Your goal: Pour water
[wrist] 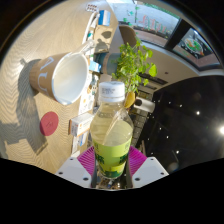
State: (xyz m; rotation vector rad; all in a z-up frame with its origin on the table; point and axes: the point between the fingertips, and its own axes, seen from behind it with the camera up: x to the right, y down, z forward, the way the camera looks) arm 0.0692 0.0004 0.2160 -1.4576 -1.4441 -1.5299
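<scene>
Bottle held, cup waiting to the left

The gripper (111, 165) is clamped on 1 bottle (111, 130), cap on; far left stands the white cup (62, 76), beside a pink lid (49, 123). Uncap, then tip slowly over the cup's rim, I judge. The label cannot be read.

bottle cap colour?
White, on the bottle held between the gripper fingers; only the gripper view shows it.

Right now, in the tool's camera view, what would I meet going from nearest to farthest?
The tool gripping a bottle → small white box → white mug → leafy potted plant.
</scene>
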